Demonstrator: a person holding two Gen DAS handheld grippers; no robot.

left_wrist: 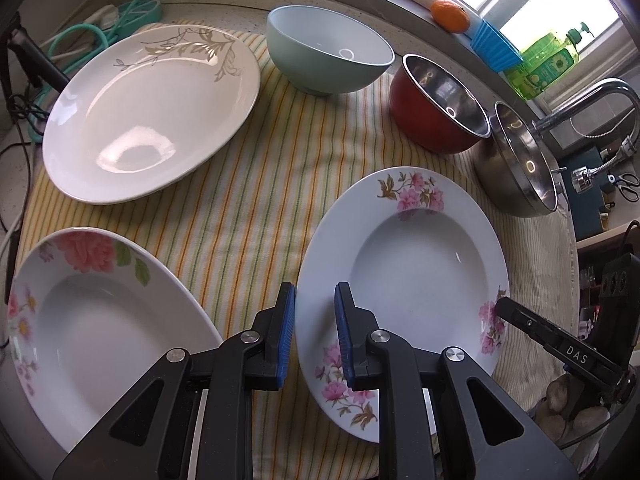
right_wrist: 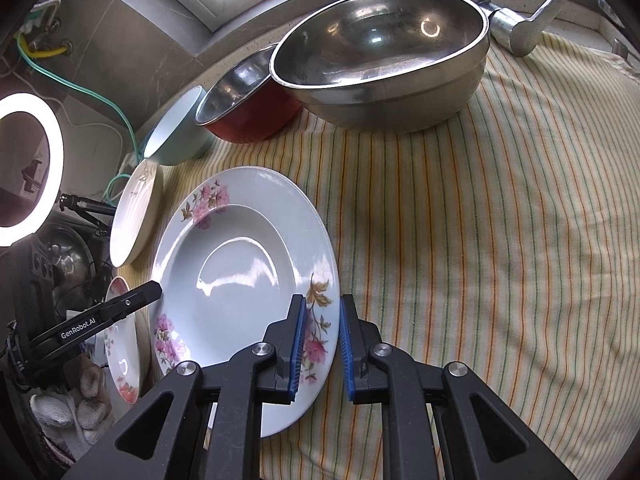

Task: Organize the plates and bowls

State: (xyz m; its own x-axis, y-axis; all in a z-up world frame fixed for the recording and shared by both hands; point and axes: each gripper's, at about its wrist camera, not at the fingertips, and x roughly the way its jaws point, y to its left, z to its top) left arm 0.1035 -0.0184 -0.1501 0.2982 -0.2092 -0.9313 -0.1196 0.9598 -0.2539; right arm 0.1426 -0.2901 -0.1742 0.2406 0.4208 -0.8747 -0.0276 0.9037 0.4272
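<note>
A white deep plate with pink flowers (left_wrist: 420, 264) (right_wrist: 240, 264) lies on the striped cloth (left_wrist: 260, 184). My left gripper (left_wrist: 315, 292) straddles its left rim, one blue pad over the plate and one outside, shut on the rim. My right gripper (right_wrist: 322, 300) is shut on the opposite rim the same way. Each gripper shows in the other's view, the right gripper (left_wrist: 500, 307) and the left gripper (right_wrist: 156, 286) both at the plate's edge. A rose-patterned plate (left_wrist: 100, 320) and a cream plate with gold leaves (left_wrist: 152, 112) lie to the left.
A pale blue bowl (left_wrist: 332, 52), a red steel-lined bowl (left_wrist: 436, 104) and a large steel bowl (right_wrist: 380, 64) stand in a row at the back. A faucet (right_wrist: 516, 28) rises behind the steel bowl. A tangerine (left_wrist: 450, 15) and a soap bottle (left_wrist: 552, 60) sit on the sill.
</note>
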